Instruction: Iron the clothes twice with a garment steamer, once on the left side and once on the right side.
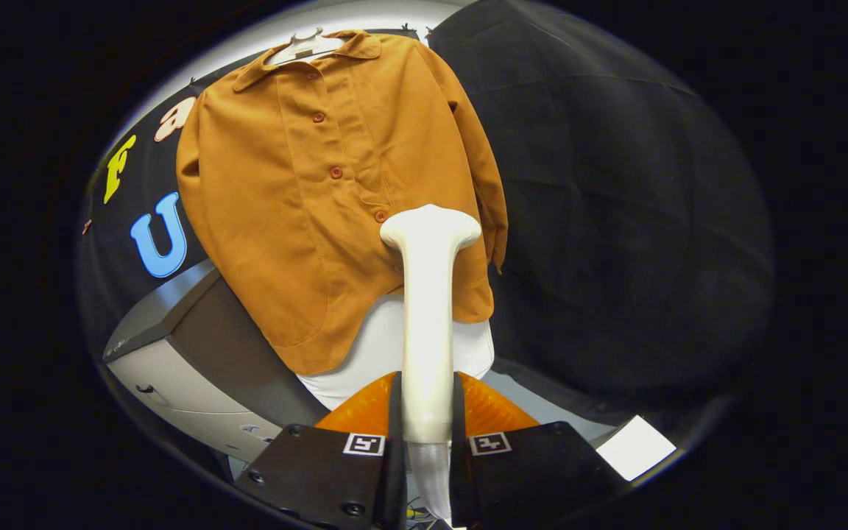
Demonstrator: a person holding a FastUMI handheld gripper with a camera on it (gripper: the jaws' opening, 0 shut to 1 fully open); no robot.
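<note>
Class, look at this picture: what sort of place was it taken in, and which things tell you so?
Probably a staged test booth, not a home: a shirt hangs on a hanger against black cloth, and the gripper has its jaws shut on a steamer.

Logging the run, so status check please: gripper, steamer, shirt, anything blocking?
Gripper shut on steamer, handle between both fingers. Steamer head at lower front of orange shirt, near the button placket. Shirt hangs on hanger. Nothing between head and cloth.
</note>
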